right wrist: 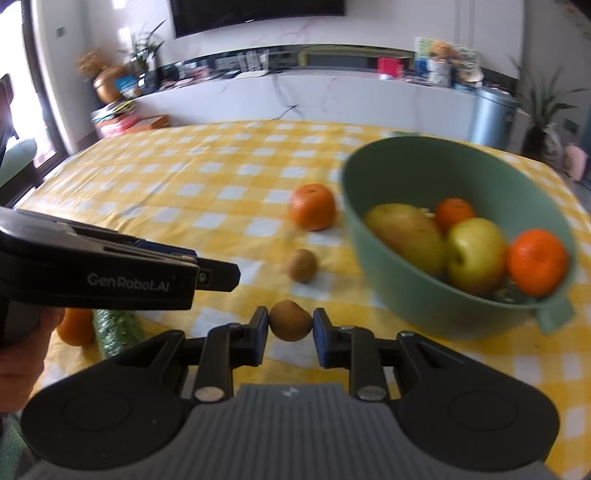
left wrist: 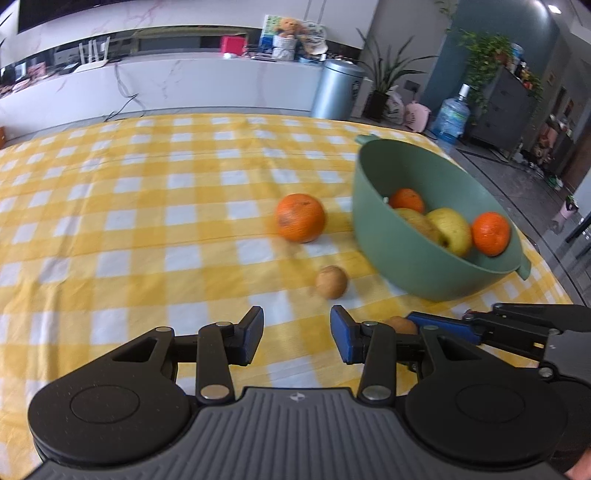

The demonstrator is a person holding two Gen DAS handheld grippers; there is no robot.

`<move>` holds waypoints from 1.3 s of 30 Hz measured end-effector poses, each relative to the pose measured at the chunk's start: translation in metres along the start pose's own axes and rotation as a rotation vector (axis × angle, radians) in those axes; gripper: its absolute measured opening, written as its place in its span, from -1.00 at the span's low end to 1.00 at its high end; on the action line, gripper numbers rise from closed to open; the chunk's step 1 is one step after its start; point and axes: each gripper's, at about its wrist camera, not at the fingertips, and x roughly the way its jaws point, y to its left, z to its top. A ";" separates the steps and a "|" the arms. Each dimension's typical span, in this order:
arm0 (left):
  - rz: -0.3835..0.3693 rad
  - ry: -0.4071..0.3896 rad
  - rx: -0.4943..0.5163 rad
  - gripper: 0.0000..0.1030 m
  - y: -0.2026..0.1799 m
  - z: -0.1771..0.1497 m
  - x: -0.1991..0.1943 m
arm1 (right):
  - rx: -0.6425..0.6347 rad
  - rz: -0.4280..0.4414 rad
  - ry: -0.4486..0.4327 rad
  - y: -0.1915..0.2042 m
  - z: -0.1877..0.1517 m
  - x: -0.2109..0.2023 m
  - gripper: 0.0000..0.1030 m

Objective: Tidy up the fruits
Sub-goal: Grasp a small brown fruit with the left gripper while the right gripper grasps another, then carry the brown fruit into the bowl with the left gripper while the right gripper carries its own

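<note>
Partly done, by the look of it: in the green bowl point(right wrist: 436, 295) already four pieces, namely a pale pear-like fruit point(right wrist: 406, 236), a yellow-green apple point(right wrist: 476, 254), an orange at the rim point(right wrist: 537, 262) and a second orange further back point(right wrist: 454, 210). Still out on the cloth: one loose orange point(right wrist: 312, 206) just beside the bowl's wall, one loose kiwi point(right wrist: 302, 265) nearer the camera, plus, at the near left edge and half hidden under the other tool, another orange point(right wrist: 75, 326) and a dark green cucumber-like thing point(right wrist: 116, 330). Right gripper point(right wrist: 290, 325) closed firmly on a brown kiwi point(right wrist: 290, 320), pads pressing it on both sides, apparently raised a little off the cloth though hard to be sure; probably bound for the bowl just to the right. Left gripper point(left wrist: 297, 334) partly open and holding nothing, aimed down at the cloth near the loose kiwi. So roughly half sorted, with one fruit in hand and several left. Underneath, a table spread with a yellow-and-white checked tablecloth point(left wrist: 147, 221), slightly creased. Beyond, a living room: long white marble-patterned cabinet point(left wrist: 184, 85), dark television screen point(right wrist: 258, 14) on the wall, silver cylindrical bin point(left wrist: 338, 90), potted plants point(left wrist: 388, 81), blue water jug point(left wrist: 452, 116), and a plush bear point(left wrist: 288, 27) among clutter on the shelf.
</note>
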 end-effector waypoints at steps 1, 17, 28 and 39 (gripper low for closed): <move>-0.003 -0.001 0.007 -0.05 -0.003 0.001 0.003 | 0.013 -0.026 -0.002 -0.004 0.000 -0.002 -0.57; 0.006 0.027 0.035 -0.08 -0.024 0.011 0.051 | 0.170 -0.101 0.034 -0.033 0.000 0.010 -0.57; 0.003 0.003 0.058 -0.46 -0.029 0.009 0.051 | 0.175 -0.097 0.043 -0.034 0.001 0.014 -0.57; 0.043 -0.037 0.052 -0.46 -0.034 0.004 0.022 | 0.155 -0.082 0.004 -0.031 -0.001 0.004 -0.57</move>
